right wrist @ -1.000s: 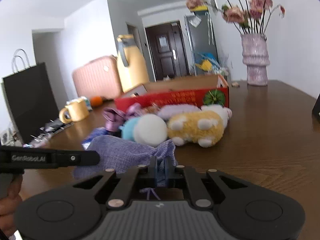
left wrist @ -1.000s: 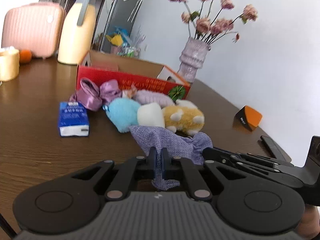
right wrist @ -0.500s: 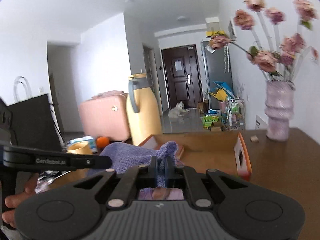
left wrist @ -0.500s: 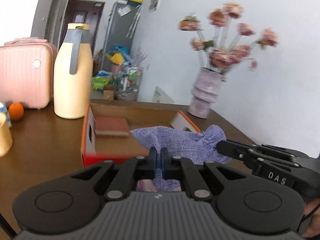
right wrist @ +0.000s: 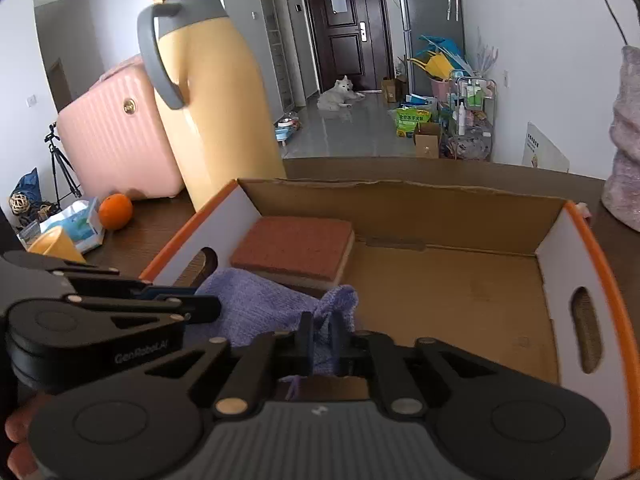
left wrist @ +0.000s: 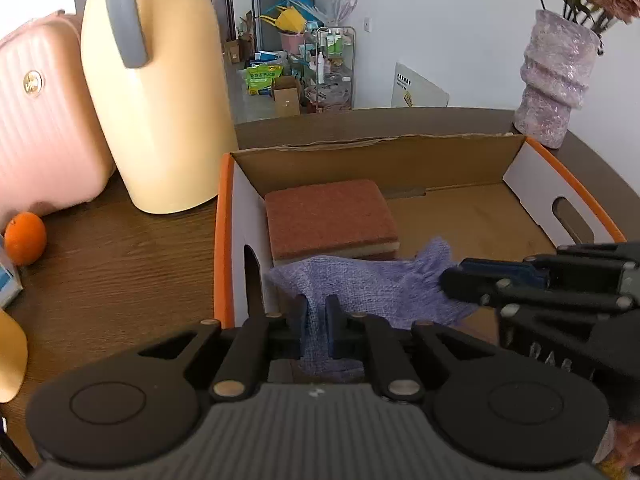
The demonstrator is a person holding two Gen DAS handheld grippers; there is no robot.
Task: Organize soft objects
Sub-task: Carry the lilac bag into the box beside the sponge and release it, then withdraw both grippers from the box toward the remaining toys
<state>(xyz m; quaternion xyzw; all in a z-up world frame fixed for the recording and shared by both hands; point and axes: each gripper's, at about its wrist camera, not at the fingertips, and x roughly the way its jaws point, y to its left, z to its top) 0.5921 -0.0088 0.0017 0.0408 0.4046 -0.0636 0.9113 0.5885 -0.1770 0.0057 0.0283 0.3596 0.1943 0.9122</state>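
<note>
A lavender cloth pouch (left wrist: 372, 288) hangs stretched between two black tongs, inside the near left corner of an open cardboard box (left wrist: 400, 156) with orange edges. The left tongs (left wrist: 318, 320) grip one end of the pouch; their jaws have just been opening slightly, but fabric is still pinched in the narrow gap. The right tongs (right wrist: 320, 334) hold the gathered, puckered end the same way, their jaws also just easing apart, cloth still between them.

Just beyond the pouch, ahead of both tongs, a rust-red sponge (left wrist: 330, 216) with a pale underside lies flat on the box floor against the left wall. The box stands on a dark wooden table (left wrist: 112, 264).

To the left of the tongs stand a tall yellow jug (left wrist: 160, 92) with a grey handle, a pink suitcase (left wrist: 40, 120) behind it, and an orange (left wrist: 25, 238) on the table.

The left view alone shows the lilac vase (left wrist: 554, 80) whole, ahead and to the right. Only the right view shows a dark door (right wrist: 344, 24), a white dog (right wrist: 338, 96) lying before it, a tripod (right wrist: 60, 164) far left, a tissue pack (right wrist: 76, 224) and a hand's fingertips (right wrist: 16, 428) at the bottom left.
</note>
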